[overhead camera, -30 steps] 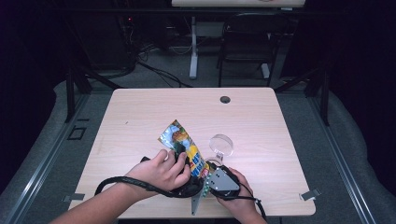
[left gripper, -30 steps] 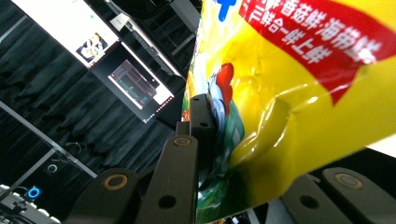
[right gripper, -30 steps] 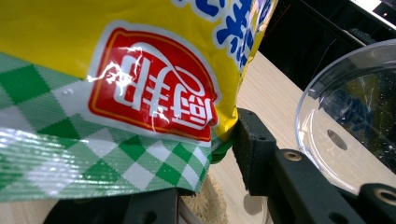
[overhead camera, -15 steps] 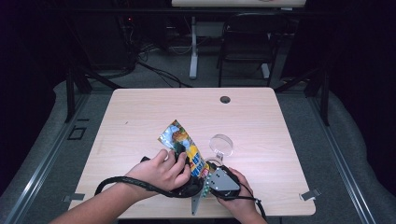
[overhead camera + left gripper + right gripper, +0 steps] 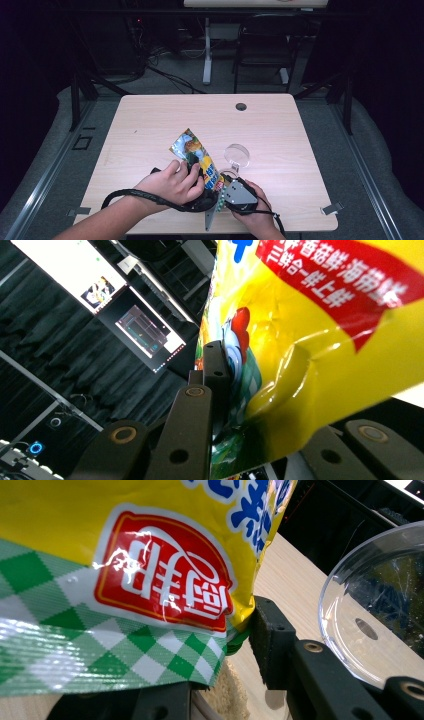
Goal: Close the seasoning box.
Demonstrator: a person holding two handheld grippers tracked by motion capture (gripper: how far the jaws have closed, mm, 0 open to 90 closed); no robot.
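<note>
Table mostly bare; snack bag & clear bowl near front edge.

Yellow snack bag with red label, green-white checks, blue lettering.

A light wooden table stands on a grey floor mat, with a small dark round grommet set near its far edge. Behind the table, in a dark room, are the white leg of another desk, a black chair and loose cables on the floor. In the left gripper view, two lit screens hang before dark curtains.
</note>
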